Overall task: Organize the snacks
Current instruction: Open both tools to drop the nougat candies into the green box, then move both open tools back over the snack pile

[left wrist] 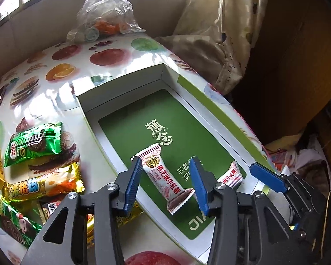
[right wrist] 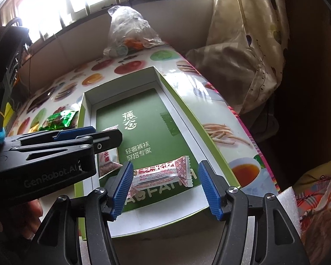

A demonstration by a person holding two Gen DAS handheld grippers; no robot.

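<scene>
Over box | left gripper apart, straddling candy unpinched | right gripper wide above second candy

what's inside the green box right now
Two white sesame candies lie on the green box floor. The near end of the floor is hidden behind the grippers.

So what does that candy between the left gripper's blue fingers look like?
The candy is a small pillow-shaped sweet in a shiny white wrapper with red patterns, a round gold logo, red Chinese writing and zigzag-cut ends. It lies flat and sealed on the green floor of the open box, pointing slantwise. The left gripper straddles it with jaws open; its pads do not seem to press it. A second matching candy lies apart, nearer the box's right wall.
</scene>
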